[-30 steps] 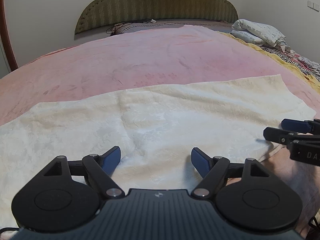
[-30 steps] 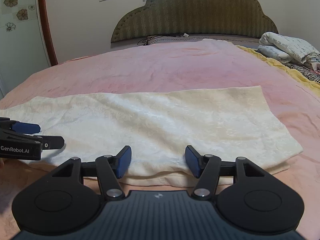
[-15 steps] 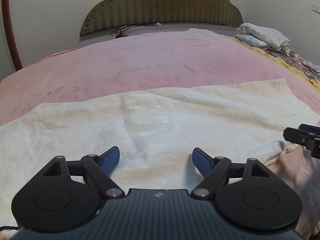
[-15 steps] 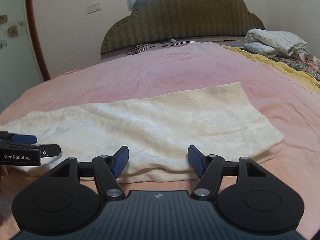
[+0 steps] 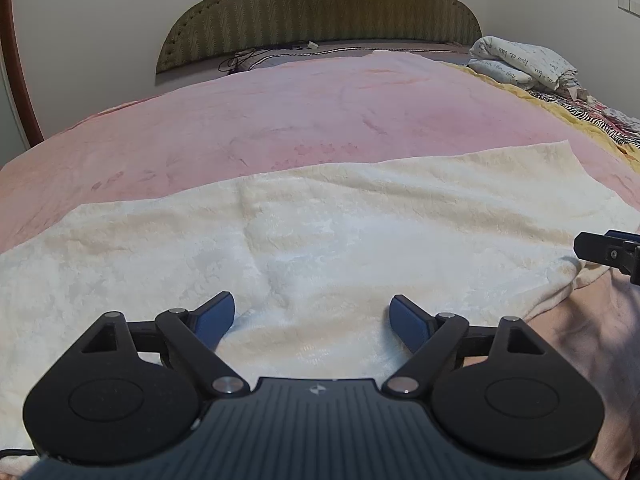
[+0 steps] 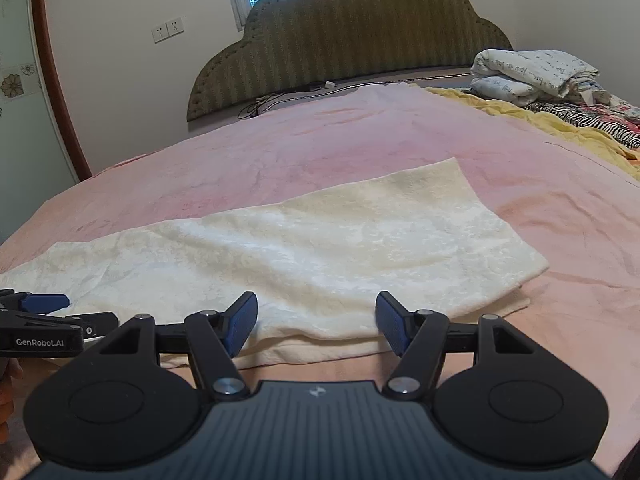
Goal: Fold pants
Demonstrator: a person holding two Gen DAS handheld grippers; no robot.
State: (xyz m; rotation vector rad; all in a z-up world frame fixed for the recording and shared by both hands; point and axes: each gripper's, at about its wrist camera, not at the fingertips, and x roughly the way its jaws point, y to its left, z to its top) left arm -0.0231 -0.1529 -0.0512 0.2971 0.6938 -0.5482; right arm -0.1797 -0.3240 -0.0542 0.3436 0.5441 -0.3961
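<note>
Cream-white pants (image 5: pixel 320 240) lie flat across a pink bed, folded lengthwise into a long strip; they also show in the right wrist view (image 6: pixel 320 248). My left gripper (image 5: pixel 312 318) is open and empty, low over the near edge of the pants. My right gripper (image 6: pixel 316 322) is open and empty, just in front of the pants' near edge toward their right end. The right gripper's fingers (image 5: pixel 600 248) show at the right edge of the left wrist view. The left gripper's fingers (image 6: pixel 52 312) show at the left edge of the right wrist view.
The pink blanket (image 5: pixel 300 120) covers the bed up to a dark green headboard (image 5: pixel 320 12). Folded white bedding (image 6: pixel 532 72) and yellow and zebra-striped cloths (image 6: pixel 580 120) lie at the far right. Cables (image 6: pixel 288 98) lie by the headboard.
Both grippers have stayed open. The right gripper has swung to the right along the pants' near edge and shows less in the left wrist view. The left gripper has barely moved.
</note>
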